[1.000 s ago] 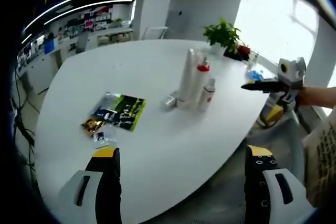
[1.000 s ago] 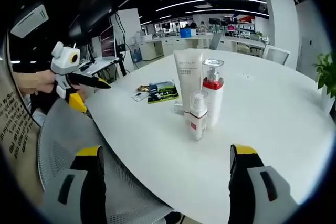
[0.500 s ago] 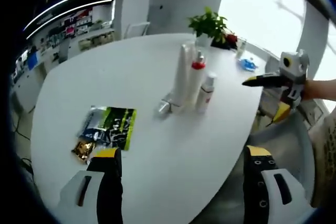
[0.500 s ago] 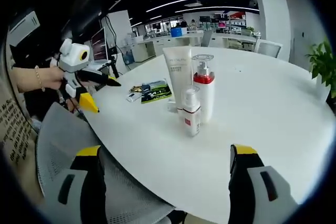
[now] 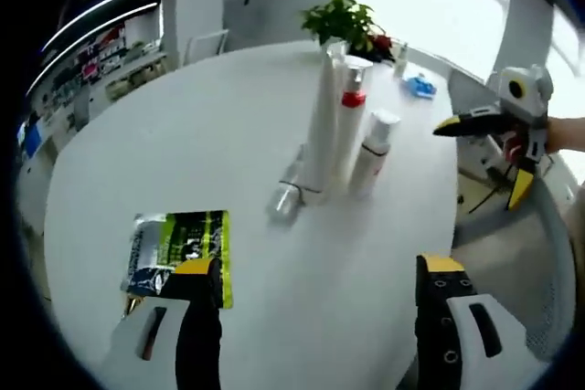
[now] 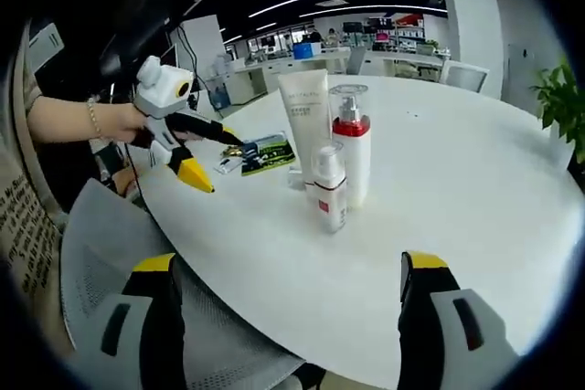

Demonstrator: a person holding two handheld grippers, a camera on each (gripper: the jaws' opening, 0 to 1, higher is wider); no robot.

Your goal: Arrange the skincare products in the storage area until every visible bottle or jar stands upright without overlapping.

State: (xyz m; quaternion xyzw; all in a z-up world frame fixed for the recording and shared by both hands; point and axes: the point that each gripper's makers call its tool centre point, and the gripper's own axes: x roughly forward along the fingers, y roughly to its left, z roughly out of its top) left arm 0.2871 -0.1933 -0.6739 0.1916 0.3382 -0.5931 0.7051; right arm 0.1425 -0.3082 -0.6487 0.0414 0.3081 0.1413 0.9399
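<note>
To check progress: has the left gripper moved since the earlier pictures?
Yes. In the right gripper view, the left gripper came closer to the green sachet on the white table.

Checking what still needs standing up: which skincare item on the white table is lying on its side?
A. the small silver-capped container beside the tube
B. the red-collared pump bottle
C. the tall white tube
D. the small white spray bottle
A: in the left gripper view the small silver-capped container lies flat at the foot of the tall white tube, while the red-collared pump bottle and small white spray bottle stand upright.

Black fingers (image 6: 164,317) capped in yellow are carried on white housings. A beaded bracelet (image 6: 92,118) is worn at nine o'clock in the right gripper view.
</note>
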